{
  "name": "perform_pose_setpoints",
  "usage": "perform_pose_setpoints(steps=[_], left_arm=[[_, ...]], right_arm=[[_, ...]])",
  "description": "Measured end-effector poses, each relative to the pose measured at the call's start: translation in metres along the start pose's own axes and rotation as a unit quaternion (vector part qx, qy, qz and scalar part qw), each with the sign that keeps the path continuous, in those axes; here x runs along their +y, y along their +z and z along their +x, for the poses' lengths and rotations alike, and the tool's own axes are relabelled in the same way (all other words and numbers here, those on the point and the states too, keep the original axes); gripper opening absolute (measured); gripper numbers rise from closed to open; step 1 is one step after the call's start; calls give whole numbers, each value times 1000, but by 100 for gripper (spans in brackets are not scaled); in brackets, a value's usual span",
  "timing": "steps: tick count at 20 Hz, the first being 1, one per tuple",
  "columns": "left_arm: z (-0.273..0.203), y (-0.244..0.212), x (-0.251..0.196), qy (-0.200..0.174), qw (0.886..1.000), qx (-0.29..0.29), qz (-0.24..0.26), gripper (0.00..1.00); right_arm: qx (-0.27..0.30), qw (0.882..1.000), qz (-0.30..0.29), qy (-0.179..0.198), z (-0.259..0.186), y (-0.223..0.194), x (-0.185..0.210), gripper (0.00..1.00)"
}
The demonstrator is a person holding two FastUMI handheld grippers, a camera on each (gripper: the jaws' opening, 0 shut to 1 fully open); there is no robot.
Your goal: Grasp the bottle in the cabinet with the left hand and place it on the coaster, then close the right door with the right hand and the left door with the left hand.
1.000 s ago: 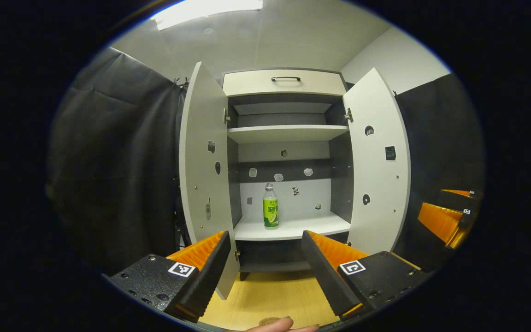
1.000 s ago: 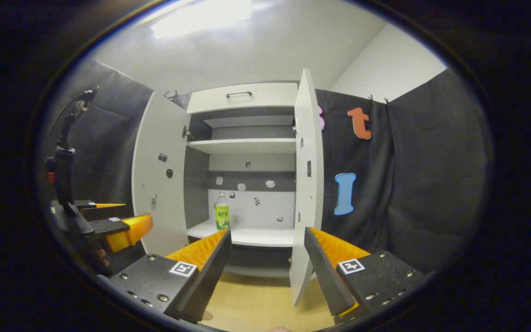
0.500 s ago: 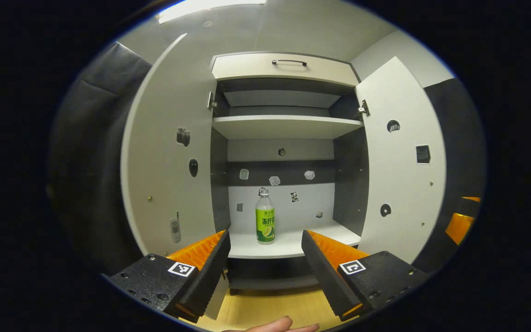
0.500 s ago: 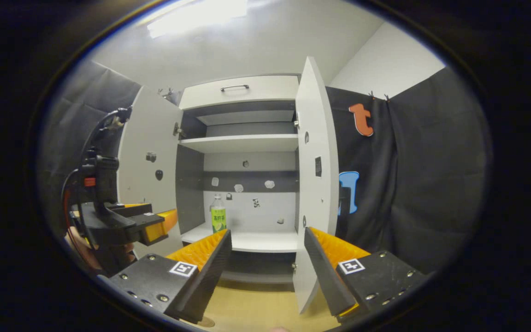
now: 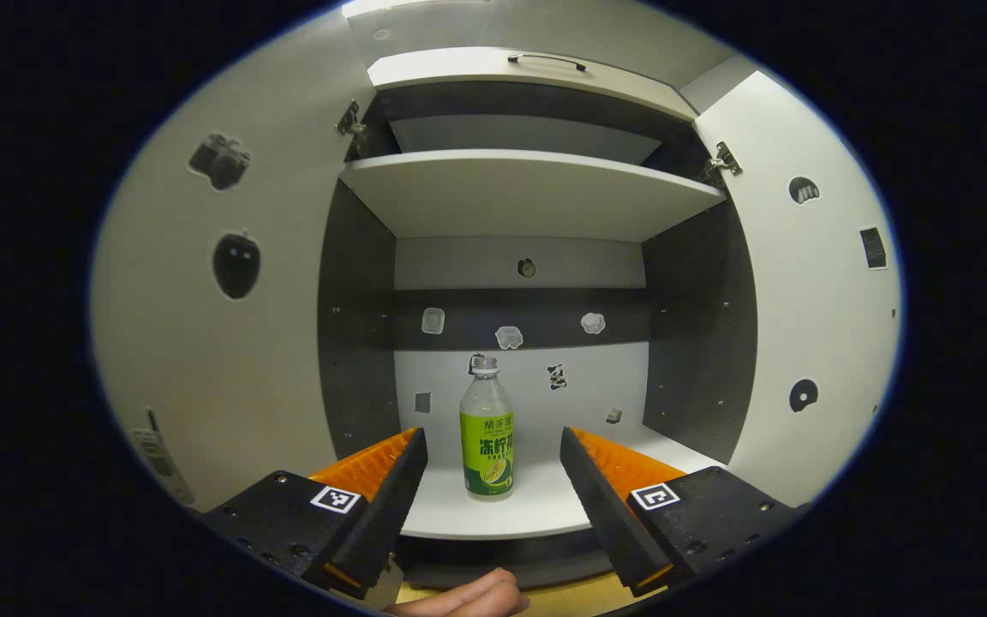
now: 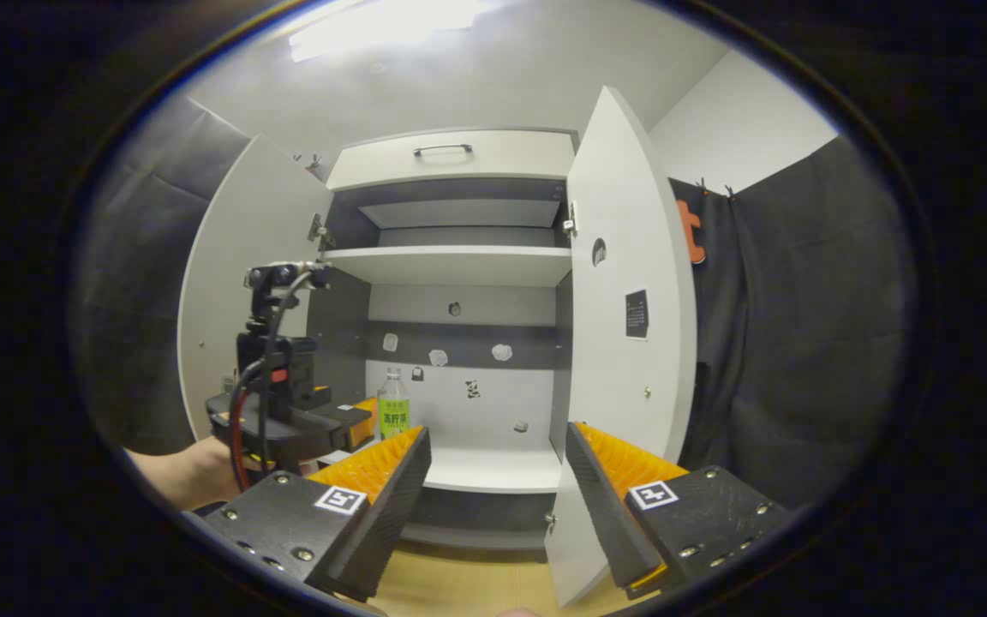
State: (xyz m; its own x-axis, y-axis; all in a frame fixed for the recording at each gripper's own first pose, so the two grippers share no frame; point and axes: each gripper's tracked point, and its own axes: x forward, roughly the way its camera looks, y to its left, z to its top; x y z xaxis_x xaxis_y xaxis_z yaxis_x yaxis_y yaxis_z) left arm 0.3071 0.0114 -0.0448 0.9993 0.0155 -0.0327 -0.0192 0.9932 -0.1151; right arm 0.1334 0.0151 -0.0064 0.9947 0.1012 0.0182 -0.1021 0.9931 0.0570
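While the right gripper point(image 6: 498, 446) hangs back, jaws apart, near the open right door point(image 6: 622, 343), the left gripper point(image 5: 493, 446) has pushed in between both doors since a second ago, when it sat well outside the cabinet point(image 5: 536, 197). Its fingers are spread wide and empty. The green-labelled drink bottle point(image 5: 487, 437) stands upright near the front edge of the lower shelf point(image 5: 545, 506), now lined up between them, probably not yet within them. Grasping looks imminent; the left door point(image 5: 202, 326) looms much closer.
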Motion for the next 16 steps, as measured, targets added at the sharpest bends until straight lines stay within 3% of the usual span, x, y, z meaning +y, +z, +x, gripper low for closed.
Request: perform_pose_setpoints(steps=[7, 12, 16], left_arm=[[84, -35, 6, 1, 1000, 17, 8, 99], [121, -54, 5, -2, 999, 38, -16, 99], [136, -63, 29, 55, 997, 55, 6, 99]], right_arm=[[13, 1000, 11, -26, 22, -16, 6, 96], [34, 998, 8, -47, 24, -30, 6, 93], [31, 999, -12, -43, 20, -28, 13, 96]])
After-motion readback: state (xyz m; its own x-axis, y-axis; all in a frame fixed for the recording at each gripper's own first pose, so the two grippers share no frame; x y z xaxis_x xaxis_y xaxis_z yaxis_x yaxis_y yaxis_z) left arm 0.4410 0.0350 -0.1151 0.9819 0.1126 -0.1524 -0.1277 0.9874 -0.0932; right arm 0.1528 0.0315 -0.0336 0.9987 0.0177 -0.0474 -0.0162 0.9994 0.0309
